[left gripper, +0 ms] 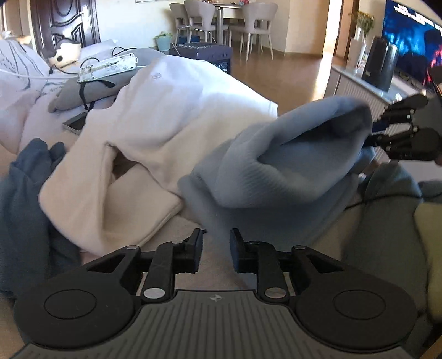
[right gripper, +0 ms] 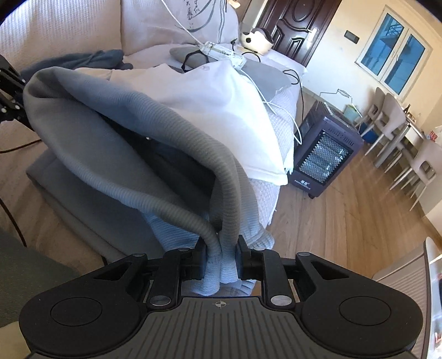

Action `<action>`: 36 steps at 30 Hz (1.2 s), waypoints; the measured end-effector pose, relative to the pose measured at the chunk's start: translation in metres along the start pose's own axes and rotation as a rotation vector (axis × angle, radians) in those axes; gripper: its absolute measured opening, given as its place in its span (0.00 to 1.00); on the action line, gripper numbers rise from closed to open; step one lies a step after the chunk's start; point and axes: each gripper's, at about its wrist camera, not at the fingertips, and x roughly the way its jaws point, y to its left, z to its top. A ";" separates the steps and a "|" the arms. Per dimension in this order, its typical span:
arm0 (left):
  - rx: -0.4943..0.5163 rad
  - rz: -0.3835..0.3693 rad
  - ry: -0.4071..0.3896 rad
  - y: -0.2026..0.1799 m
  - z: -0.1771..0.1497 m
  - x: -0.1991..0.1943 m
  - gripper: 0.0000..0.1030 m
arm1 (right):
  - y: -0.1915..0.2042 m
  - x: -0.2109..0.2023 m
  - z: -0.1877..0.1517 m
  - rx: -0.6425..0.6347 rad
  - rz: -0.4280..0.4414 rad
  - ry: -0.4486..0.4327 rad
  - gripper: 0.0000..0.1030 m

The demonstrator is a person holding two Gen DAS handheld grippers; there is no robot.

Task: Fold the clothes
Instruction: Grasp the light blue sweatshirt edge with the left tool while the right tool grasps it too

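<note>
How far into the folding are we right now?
Early. Nothing looks folded yet. In hand: the right tongs are shut on the grey-blue garment's ribbed edge, lifting it; the left tongs are open, holding nothing. Left: the white garment and dark blue garment lie crumpled.

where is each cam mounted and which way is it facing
Left wrist: on the left gripper, facing across the couch toward dining chairs and TV; its open fingers show, with the right gripper at far right.
Right wrist: on the right gripper, facing the couch, door and heater; its fingers pinch the grey-blue garment.
Shared: grey-blue garment, white garment.
</note>
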 end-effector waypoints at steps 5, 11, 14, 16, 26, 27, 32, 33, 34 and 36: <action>0.149 0.065 -0.058 -0.018 0.010 -0.012 0.82 | 0.013 -0.004 -0.007 -0.044 -0.016 0.002 0.43; 0.385 0.030 -0.076 -0.056 0.010 -0.014 0.84 | 0.025 -0.005 -0.003 -0.148 -0.017 -0.019 0.61; 0.392 0.010 -0.068 -0.061 0.014 -0.007 0.84 | 0.036 0.001 0.000 -0.210 0.009 0.007 0.61; 0.396 -0.003 -0.063 -0.064 0.017 -0.003 0.84 | 0.045 0.006 0.000 -0.261 0.006 0.023 0.60; 0.359 0.079 -0.085 -0.041 0.090 0.007 0.18 | 0.029 0.014 0.040 -0.285 -0.126 0.003 0.11; 0.364 0.112 -0.125 -0.035 0.103 0.001 0.18 | 0.024 0.009 0.049 -0.281 -0.144 -0.031 0.11; 0.360 0.141 -0.166 -0.023 0.116 -0.022 0.19 | 0.028 0.008 0.045 -0.429 -0.204 -0.126 0.13; 0.351 0.115 -0.110 -0.026 0.104 -0.015 0.19 | 0.033 0.013 0.037 -0.485 -0.206 -0.127 0.13; 0.342 0.070 -0.048 -0.032 0.088 -0.006 0.19 | 0.039 0.017 0.029 -0.541 -0.208 -0.127 0.13; 0.331 -0.020 0.076 -0.045 0.055 0.012 0.19 | 0.050 0.031 0.007 -0.648 -0.210 -0.091 0.13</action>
